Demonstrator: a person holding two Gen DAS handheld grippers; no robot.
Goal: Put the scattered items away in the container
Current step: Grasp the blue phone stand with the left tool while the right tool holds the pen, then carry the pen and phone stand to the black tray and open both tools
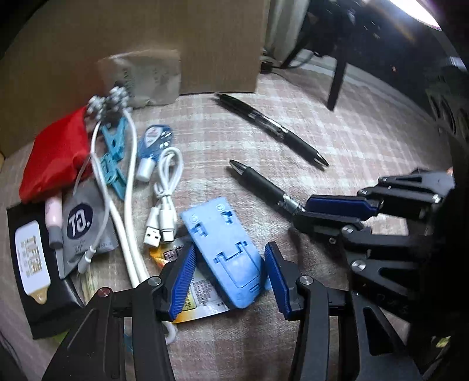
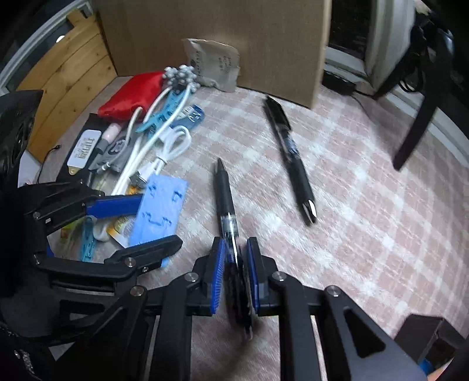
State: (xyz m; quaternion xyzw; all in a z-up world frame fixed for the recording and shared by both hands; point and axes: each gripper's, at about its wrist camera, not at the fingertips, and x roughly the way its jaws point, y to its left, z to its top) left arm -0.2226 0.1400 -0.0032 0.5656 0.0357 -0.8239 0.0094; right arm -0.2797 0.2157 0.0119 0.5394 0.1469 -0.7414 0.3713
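Note:
My left gripper [image 1: 230, 265] is open, its jaws on either side of a light blue plastic stand [image 1: 224, 249] lying on the checked cloth; it also shows in the right wrist view [image 2: 159, 209]. My right gripper [image 2: 236, 247] is shut on the rear end of a black pen [image 2: 224, 193], which still lies along the cloth; the left wrist view shows it [image 1: 263, 184] held by the right gripper [image 1: 304, 212]. A second black pen [image 1: 272, 129] [image 2: 290, 155] lies free further off. A brown cardboard box [image 1: 146, 38] [image 2: 219, 23] stands at the back.
A heap of small items lies left: a red pouch [image 1: 55, 155], a white cable [image 1: 165, 190], turquoise clips [image 1: 112, 158], a grey sachet [image 1: 82, 222], a black packet [image 1: 32, 258], a grey paper bag [image 2: 212, 63]. A dark chair leg [image 2: 416, 132] stands at the right.

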